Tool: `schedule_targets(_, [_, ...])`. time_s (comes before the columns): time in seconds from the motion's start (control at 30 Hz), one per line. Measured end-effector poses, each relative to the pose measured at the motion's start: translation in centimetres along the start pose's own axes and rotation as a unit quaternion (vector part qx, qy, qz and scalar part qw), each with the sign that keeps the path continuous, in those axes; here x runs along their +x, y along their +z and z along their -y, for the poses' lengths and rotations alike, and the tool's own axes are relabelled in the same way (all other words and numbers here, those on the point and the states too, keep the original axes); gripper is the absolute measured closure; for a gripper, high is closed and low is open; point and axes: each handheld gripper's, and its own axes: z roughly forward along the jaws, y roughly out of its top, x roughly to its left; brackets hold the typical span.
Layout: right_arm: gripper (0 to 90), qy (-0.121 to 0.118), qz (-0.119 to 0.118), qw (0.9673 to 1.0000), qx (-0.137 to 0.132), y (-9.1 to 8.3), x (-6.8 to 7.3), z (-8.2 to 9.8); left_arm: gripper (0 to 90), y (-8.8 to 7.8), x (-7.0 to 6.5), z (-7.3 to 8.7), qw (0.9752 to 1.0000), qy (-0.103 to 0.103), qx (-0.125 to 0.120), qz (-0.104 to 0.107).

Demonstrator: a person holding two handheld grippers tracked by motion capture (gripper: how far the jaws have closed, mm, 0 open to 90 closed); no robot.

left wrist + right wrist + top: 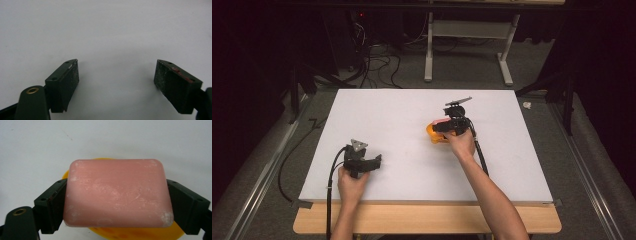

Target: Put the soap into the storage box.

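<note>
A pink bar of soap (117, 192) is clamped between the two black jaws of my right gripper (117, 202), just over a yellow-orange soap dish (120, 232). From above, that right gripper (451, 125) sits right of the table's centre, with the dish (435, 134) peeking out on its left side and a sliver of the pink soap (440, 121) above it. My left gripper (362, 162) rests near the front left of the white board, and its jaws stand wide apart over bare white surface, where the left gripper (116, 77) holds nothing.
The white board (412, 165) lies on a wooden table whose front edge (427, 220) runs near the person's forearms. Black cables (330, 185) trail from both grippers. Beyond the far edge stand a white frame (467, 45) and floor cables.
</note>
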Motion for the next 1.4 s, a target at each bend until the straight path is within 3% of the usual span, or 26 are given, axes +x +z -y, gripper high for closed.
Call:
schedule_targets(0.6, [13.5,0.016,0.009,0.9998,-0.006,0.49,0.2,0.36,20.3,0.0,0.0,0.0,1.0,0.0,0.0,0.0])
schedule_targets(1.4, [14.2,0.033,-0.006,0.9993,-0.015,0.27,-0.39,0.48,20.3,0.0,0.01,0.0,1.0,0.0,0.0,0.0])
